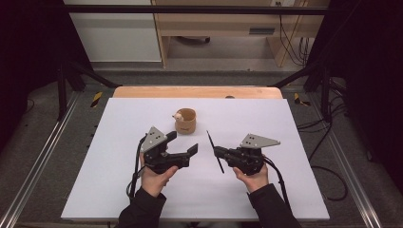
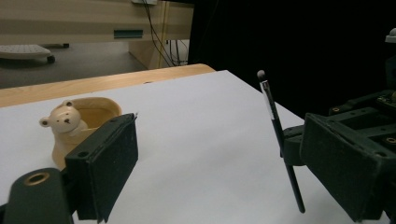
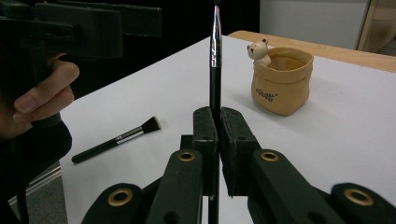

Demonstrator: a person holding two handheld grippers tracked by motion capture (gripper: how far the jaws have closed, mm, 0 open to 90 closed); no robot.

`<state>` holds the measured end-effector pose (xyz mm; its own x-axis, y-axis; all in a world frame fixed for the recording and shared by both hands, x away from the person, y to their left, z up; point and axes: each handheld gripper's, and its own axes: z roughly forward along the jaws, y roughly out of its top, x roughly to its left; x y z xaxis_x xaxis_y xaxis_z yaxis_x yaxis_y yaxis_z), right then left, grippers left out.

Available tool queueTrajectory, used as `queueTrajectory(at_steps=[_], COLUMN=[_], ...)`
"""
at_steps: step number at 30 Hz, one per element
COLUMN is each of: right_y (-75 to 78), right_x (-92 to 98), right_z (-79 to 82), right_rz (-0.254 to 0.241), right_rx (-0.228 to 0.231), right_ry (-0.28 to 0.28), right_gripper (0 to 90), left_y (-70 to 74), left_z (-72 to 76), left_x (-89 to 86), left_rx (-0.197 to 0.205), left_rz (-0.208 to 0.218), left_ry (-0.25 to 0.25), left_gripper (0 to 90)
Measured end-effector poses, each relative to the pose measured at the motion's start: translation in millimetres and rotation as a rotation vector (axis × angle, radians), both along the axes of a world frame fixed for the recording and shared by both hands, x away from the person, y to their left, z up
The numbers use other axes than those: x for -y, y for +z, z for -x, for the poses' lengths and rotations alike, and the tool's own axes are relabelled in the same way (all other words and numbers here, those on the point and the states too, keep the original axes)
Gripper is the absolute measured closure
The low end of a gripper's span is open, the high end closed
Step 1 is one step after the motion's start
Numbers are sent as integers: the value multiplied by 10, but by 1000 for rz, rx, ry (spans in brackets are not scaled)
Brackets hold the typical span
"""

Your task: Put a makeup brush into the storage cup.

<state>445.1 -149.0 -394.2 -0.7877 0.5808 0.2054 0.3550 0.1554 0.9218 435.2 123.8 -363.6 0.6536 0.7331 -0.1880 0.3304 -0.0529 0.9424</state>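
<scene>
Thin brush (image 1: 214, 152): a slim black makeup brush with a silver ferrule and a small tip, being gripped near the middle of its handle; it is standing up off the white table, tip leaning toward the far side, between the two grippers and nearer the right one.
Right gripper (image 1: 219, 153): its jaws are pressing together on the thin brush, clenched with the handle running up between the pads (image 3: 206, 128); the person's right hand (image 1: 252, 178) is holding it at the near right of the table.
Left gripper (image 1: 182, 142): its jaws are standing wide apart with nothing between them, released; it is pointing toward the right, just near of the pot, and the left hand (image 1: 154, 178) is carrying it.
Pot (image 1: 185, 120): a tan ceramic cup shaped like a soft bag, with a small bear figure (image 2: 64, 120) sitting on its rim; it is standing upright on the far side of both grippers, apart from them.
Second brush (image 3: 116, 138): a thicker black brush with a flat dark head, lying flat on the table in the right gripper view, near the table's edge.
Table (image 1: 119, 190): a white sheet covering a wooden top, whose bare edge is showing along the far side.
</scene>
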Motion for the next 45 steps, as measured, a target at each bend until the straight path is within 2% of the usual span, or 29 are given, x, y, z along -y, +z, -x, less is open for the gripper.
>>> queueTrajectory(at_steps=[5, 18, 21, 38, 45], right_y=[0, -6, -10, -5, -11], right_x=[-10, -47, -59, -106, -123], right_z=[7, 16, 17, 38, 41], right_rz=[-3, -20, -19, -40, -41], right_rx=[4, 10, 8, 21, 21], right_ry=[0, 8, 10, 11, 10], right_gripper=[857, 856, 856, 856, 856], left_y=[-8, -44, -53, -96, -109], left_z=[-12, -50, -56, -75, -67], left_x=[82, 198, 225, 328, 369], left_rx=[-5, -22, -22, -59, -62], left_rz=[7, 68, 72, 127, 129], left_ry=[-13, -17, -17, -18, -23], left_gripper=[126, 192, 214, 409, 480])
